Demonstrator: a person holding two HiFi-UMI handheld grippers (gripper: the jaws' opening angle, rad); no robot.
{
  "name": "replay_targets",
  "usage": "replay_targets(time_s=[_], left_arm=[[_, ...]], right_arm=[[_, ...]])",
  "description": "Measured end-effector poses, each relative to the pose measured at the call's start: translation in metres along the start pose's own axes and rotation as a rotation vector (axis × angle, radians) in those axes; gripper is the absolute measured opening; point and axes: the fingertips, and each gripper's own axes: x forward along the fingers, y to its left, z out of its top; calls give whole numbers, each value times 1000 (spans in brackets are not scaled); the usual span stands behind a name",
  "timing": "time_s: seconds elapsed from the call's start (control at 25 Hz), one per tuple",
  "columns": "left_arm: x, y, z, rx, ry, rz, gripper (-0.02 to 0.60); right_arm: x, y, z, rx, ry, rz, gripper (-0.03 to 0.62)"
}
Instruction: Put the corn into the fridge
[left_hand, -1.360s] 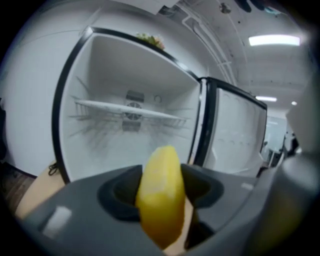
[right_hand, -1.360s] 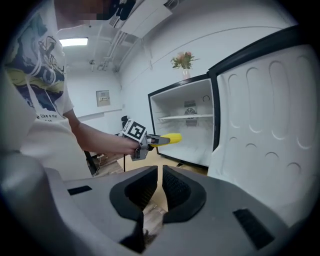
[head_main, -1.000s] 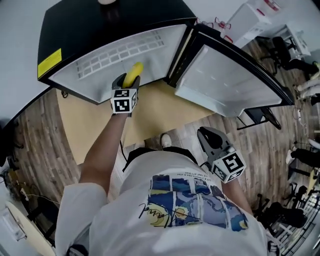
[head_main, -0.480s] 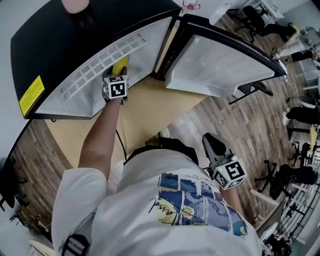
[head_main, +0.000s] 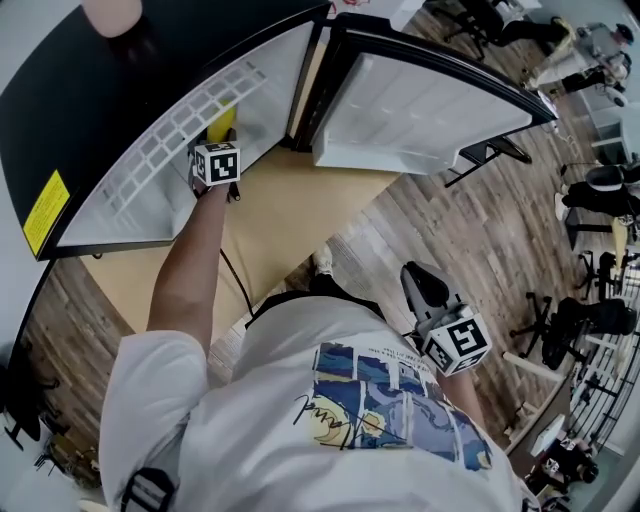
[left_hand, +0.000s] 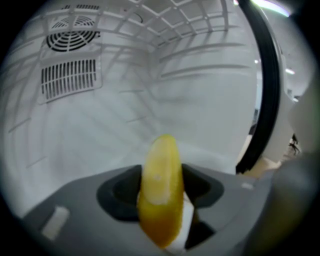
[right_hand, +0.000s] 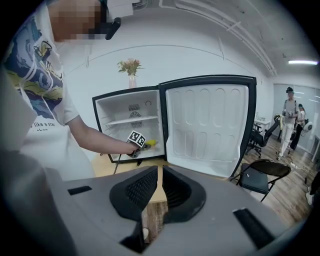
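The yellow corn (left_hand: 160, 192) is clamped between my left gripper's (left_hand: 161, 186) jaws, its tip pointing forward into the white fridge interior (left_hand: 125, 115). In the head view the left gripper (head_main: 218, 140) reaches over the fridge's front edge with the corn (head_main: 222, 122) just inside. From the right gripper view the corn (right_hand: 149, 143) hangs low over the fridge's bottom floor, under the wire shelf (right_hand: 131, 120). My right gripper (right_hand: 159, 187) stays back by my right side (head_main: 418, 280), its jaws close together with nothing between them.
The small black fridge (head_main: 90, 120) stands on a light wooden table (head_main: 300, 215), its door (head_main: 420, 100) swung wide open to the right. A vase of flowers (right_hand: 131, 67) sits on top. A folding chair (right_hand: 262, 172) and a standing person (right_hand: 290, 117) are at the right.
My left gripper has carried the corn forward and down, from the fridge's front edge into its lower compartment. The right gripper has shifted only slightly at my side.
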Motion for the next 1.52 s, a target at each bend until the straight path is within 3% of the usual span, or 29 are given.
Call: replay_targets(time_s=[0.32, 0.8, 1.2, 1.52], left_arm=[[-4, -8, -4, -4, 17, -35, 305], [-38, -23, -10, 5, -19, -108, 310], [-108, -29, -5, -52, -127, -125, 308], [-176, -49, -31, -119, -121, -151, 271]], right_arm=[[3, 11, -1, -11, -1, 17, 34], [2, 39, -8, -22, -1, 41, 34], [-4, 64, -23, -50, 21, 113, 33], [-27, 48, -26, -72, -26, 157, 31]])
